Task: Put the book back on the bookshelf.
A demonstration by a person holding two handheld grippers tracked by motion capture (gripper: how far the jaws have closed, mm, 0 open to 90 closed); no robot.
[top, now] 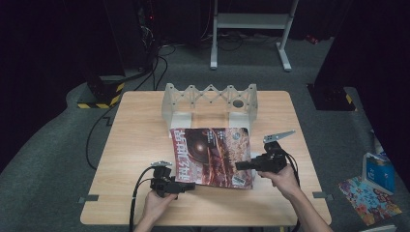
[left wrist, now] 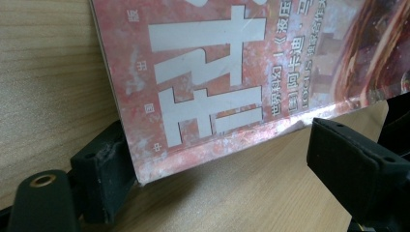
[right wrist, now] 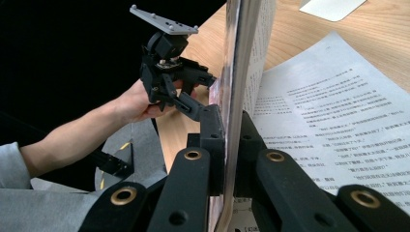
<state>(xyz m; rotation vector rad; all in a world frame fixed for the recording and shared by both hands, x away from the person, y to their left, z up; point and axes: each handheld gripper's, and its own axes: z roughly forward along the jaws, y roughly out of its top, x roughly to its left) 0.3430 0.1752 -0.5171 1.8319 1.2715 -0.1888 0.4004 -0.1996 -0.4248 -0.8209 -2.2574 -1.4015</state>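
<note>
Two grippers open a magazine on the table

The right gripper is pinched tight on the cover, held up on edge — its long side runs away from the jaws. The left gripper gapes wide around the magazine corner, gripping nothing. The page under the cover lies flat; its words are too small to read.

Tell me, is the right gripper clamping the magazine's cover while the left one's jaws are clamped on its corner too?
Not quite. The right gripper does clamp the magazine, but the left gripper view shows the left gripper open, its jaws spread either side of the corner.
</note>
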